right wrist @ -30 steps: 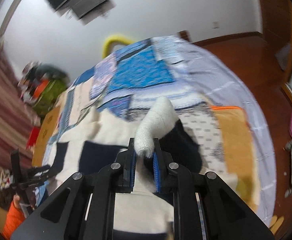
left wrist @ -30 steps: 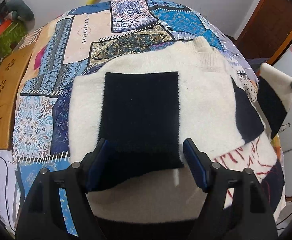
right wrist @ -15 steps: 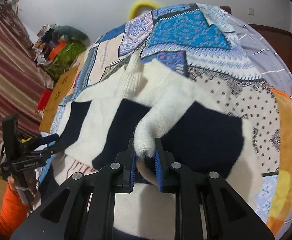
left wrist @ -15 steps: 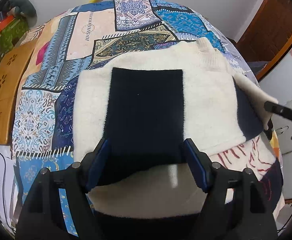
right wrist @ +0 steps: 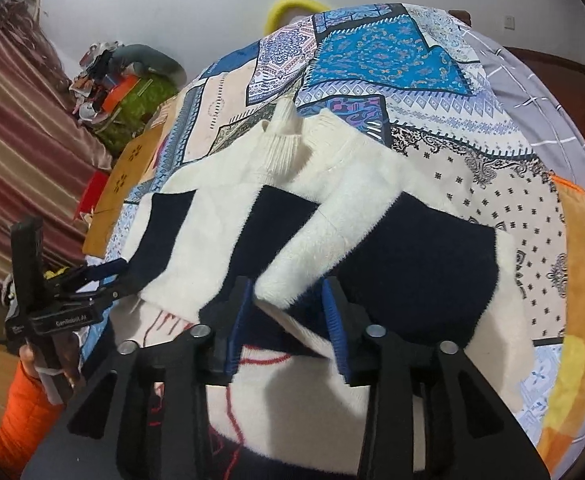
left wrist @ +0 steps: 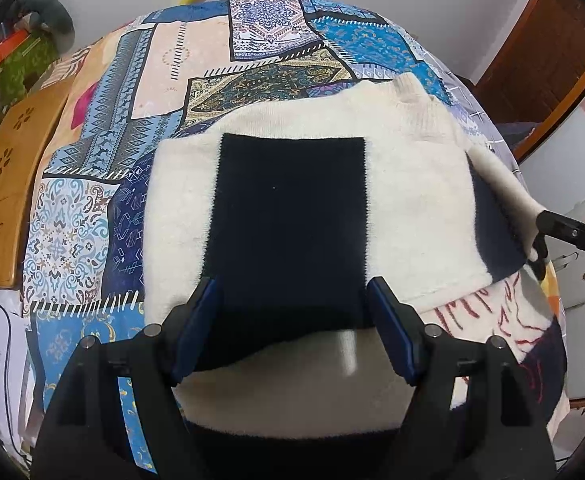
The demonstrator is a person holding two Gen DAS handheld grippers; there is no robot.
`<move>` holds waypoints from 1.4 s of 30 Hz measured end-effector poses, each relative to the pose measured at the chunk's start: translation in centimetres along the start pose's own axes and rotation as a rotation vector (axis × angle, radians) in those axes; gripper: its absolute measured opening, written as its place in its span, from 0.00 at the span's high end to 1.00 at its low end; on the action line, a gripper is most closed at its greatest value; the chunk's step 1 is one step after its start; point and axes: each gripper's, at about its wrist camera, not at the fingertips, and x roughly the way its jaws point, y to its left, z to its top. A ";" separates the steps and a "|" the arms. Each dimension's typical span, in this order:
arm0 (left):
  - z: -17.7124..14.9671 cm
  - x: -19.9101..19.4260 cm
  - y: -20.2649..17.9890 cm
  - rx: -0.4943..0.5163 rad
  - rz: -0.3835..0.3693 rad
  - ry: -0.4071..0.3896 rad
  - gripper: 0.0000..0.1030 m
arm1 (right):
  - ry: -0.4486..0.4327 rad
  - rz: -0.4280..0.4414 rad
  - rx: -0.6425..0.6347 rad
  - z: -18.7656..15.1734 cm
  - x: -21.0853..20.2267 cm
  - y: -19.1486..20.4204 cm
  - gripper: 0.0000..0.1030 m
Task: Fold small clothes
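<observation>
Your sweater (left wrist: 412,208) lies flat on the bed (left wrist: 172,80), cream with navy blocks, collar toward the far end. Your left gripper (left wrist: 294,320) hangs over its near hem with the fingers (left wrist: 198,320) spread wide and nothing between them; the central navy block sits in the gap and runs away from you.

In the right wrist view, your right gripper (right wrist: 288,312) is open about halfway. The cream sleeve (right wrist: 324,240) lies folded across the sweater (right wrist: 196,240), its cuff end resting between the 2 fingers (right wrist: 334,316), with a little space on each side. You cannot tell whether the pads touch it. Beneath the sweater's near edge lies another cream cloth (right wrist: 276,392) with red stitching.
</observation>
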 end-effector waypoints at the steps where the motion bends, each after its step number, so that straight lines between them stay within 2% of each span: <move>1: 0.0 0.0 0.0 0.000 0.000 -0.001 0.27 | 0.002 -0.014 -0.005 0.0 -0.2 0.0 0.57; 8: 0.3 0.0 -0.1 0.000 -0.002 0.001 0.27 | -0.080 -0.046 0.055 0.1 -3.7 -2.5 0.53; 10: 0.3 0.0 -0.2 0.005 -0.003 -0.002 0.27 | -0.099 -0.077 0.076 0.1 -4.6 -3.7 0.48; 12: 0.2 0.0 -0.3 0.011 -0.001 -0.004 0.27 | -0.113 -0.116 0.104 0.0 -5.4 -5.4 0.48; 16: 0.1 0.2 -0.3 0.016 0.004 -0.002 0.27 | -0.104 -0.196 0.168 -0.9 -6.2 -9.2 0.48; 21: 0.1 0.2 -0.3 0.007 -0.001 0.001 0.27 | -0.041 -0.248 0.290 -3.2 -5.3 -14.2 0.48; 26: 0.3 0.2 -0.7 0.020 0.003 -0.001 0.27 | 0.020 -0.227 0.391 -5.7 -3.5 -17.2 0.48; 34: 0.3 0.1 -1.5 0.053 0.016 -0.010 0.27 | 0.072 -0.193 0.438 -7.2 -0.6 -17.8 0.48; 39: 0.3 0.1 -1.4 0.055 0.018 -0.010 0.27 | 0.072 -0.159 0.462 -7.8 0.6 -18.3 0.48; 41: 0.2 0.1 -1.4 0.052 0.018 -0.011 0.27 | 0.066 -0.149 0.457 -7.9 0.8 -18.3 0.54; 42: 0.2 0.1 -1.3 0.051 0.019 -0.010 0.27 | 0.067 -0.146 0.452 -7.9 0.9 -18.2 0.61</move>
